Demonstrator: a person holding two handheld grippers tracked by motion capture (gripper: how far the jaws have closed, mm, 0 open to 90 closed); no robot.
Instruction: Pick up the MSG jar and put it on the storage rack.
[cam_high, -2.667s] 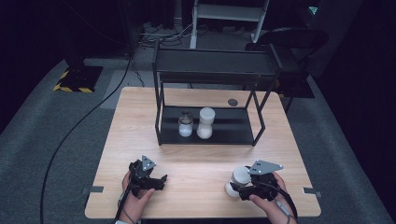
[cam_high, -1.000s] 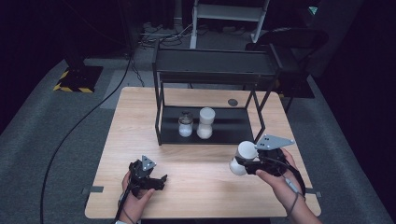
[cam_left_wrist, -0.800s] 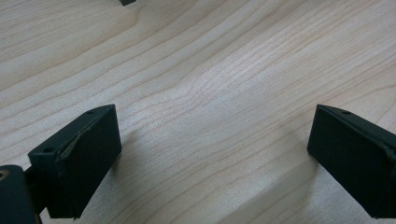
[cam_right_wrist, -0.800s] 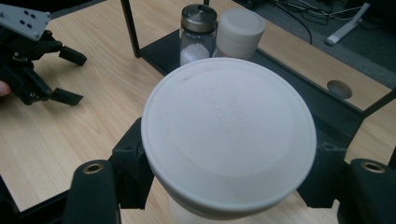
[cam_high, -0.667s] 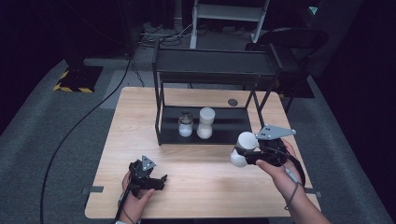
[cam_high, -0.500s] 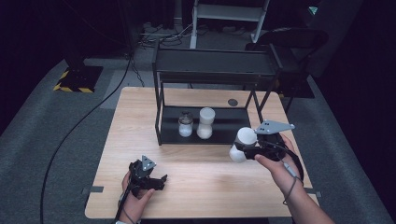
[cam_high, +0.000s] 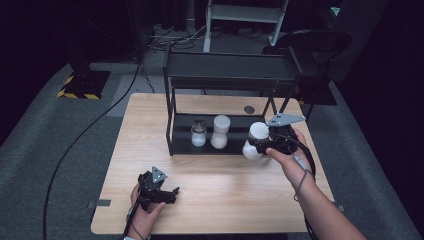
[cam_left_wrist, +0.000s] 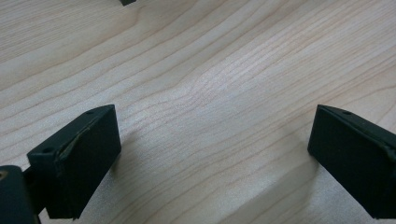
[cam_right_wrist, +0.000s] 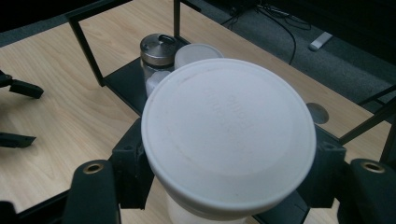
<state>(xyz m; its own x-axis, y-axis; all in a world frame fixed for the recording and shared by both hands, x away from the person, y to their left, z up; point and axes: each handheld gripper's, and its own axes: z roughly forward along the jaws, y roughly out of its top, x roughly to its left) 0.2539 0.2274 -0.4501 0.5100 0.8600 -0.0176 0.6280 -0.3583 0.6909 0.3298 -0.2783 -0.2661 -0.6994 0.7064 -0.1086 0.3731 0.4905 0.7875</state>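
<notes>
One white jar (cam_high: 255, 142) was in your right gripper (cam_high: 263, 145), and that was the job in hand. The jaws were clamped on its neck, one on each side, just under the wide white lid (cam_right_wrist: 227, 135). You held it up off the table (cam_high: 225, 200), right at the front right corner of the black rack (cam_high: 227, 80). It was not on the shelf yet.

Two other jars already stood on the bottom shelf (cam_high: 180, 137). One was a small jar with a metal lid (cam_high: 198, 134). Just beside it was a tall white jar (cam_high: 220, 131). The shelf had room to the right of them, and I think that is where your jar was meant to go.

So the picking up was done. Left to do, I think: slide the jar in under the top shelf, set it down and let go.

Your left gripper (cam_high: 159, 190) sat low over the table near the front edge, well apart from the rack. Its jaws were wide apart with nothing but bare wood between them.
</notes>
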